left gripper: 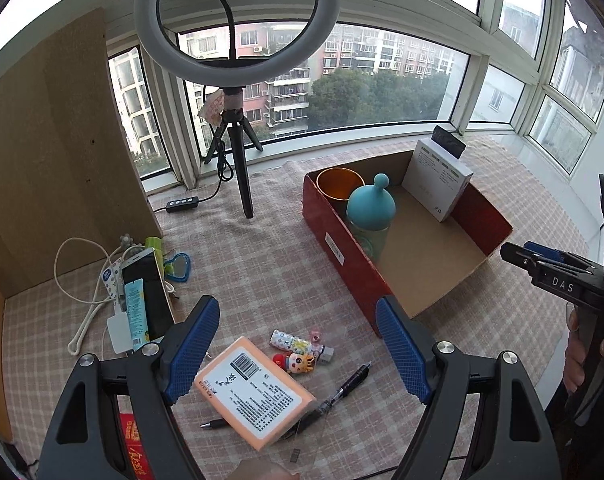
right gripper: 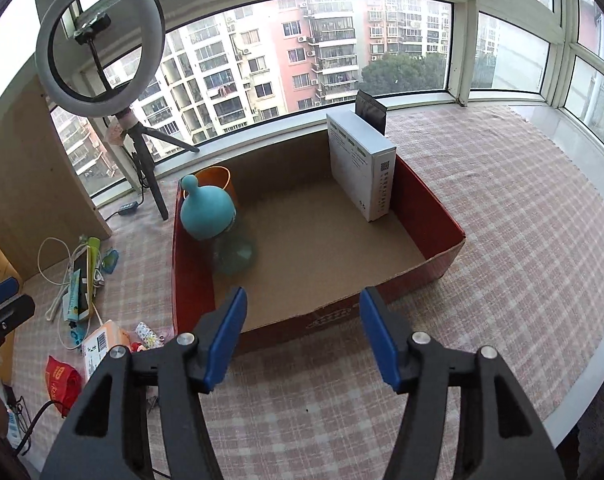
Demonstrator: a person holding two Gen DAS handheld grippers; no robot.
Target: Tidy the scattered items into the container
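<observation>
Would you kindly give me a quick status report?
Both hand-held grippers open, empty: left, right. Box holds bottle, cup, carton. Orange pack, pen still out.

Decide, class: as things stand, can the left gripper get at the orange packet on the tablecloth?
Probably yes. The left gripper is open with nothing between its fingers, and the orange packet lies flat just below it, uncovered. Only a black pen sits close beside it.

the cardboard box [right gripper: 442, 216] sits on the checked tablecloth [right gripper: 502, 208]; inside it, a cup [right gripper: 217, 178] and bottle [right gripper: 207, 212] stand at its left wall, a carton [right gripper: 358, 168] at its far right corner. left of the box lie a packet [left gripper: 257, 392], pens [left gripper: 346, 384] and a phone [left gripper: 149, 292].
</observation>
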